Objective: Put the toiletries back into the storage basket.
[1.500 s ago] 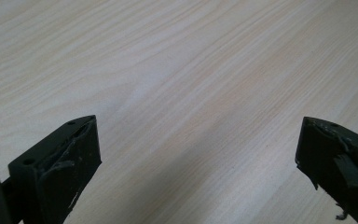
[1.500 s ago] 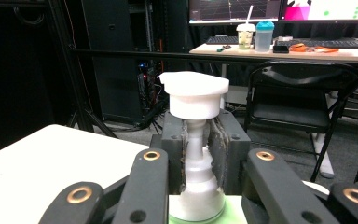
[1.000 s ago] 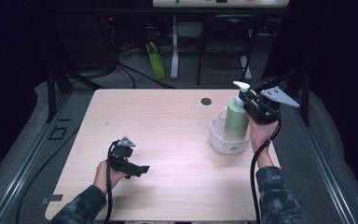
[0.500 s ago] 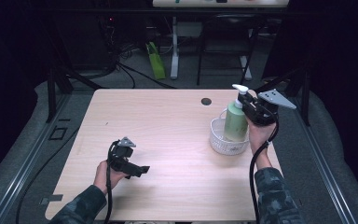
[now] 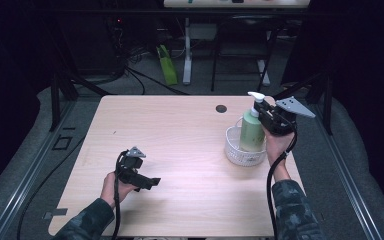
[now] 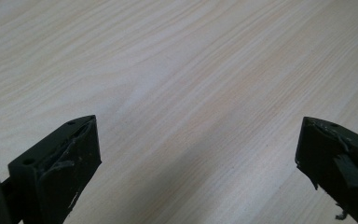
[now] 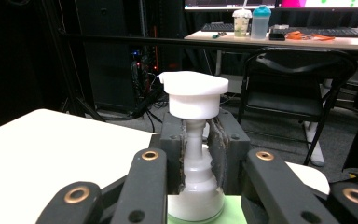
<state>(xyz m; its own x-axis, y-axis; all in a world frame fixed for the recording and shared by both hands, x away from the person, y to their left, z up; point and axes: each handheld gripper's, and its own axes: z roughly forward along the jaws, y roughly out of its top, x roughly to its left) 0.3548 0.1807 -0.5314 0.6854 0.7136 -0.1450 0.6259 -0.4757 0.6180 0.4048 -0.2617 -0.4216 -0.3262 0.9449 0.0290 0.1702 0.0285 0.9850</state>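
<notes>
Had right tool [image 5: 261,107] clamped on pump bottle [image 5: 252,131] neck, bottle in white basket [image 5: 236,151]. Judged: move straight, slow. Left tool [image 5: 152,183] apart, empty, on counter [image 5: 180,135].

Left gripper [image 5: 147,182] low, jaws wide apart; right gripper [image 7: 198,154] raised, jaws clamped

Green pump bottle [image 5: 252,134], upright in white basket [image 5: 237,155]

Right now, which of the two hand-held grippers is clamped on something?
The right hand-held gripper: shut on the pump bottle neck. The left hand-held gripper gapes over bare table.
</notes>
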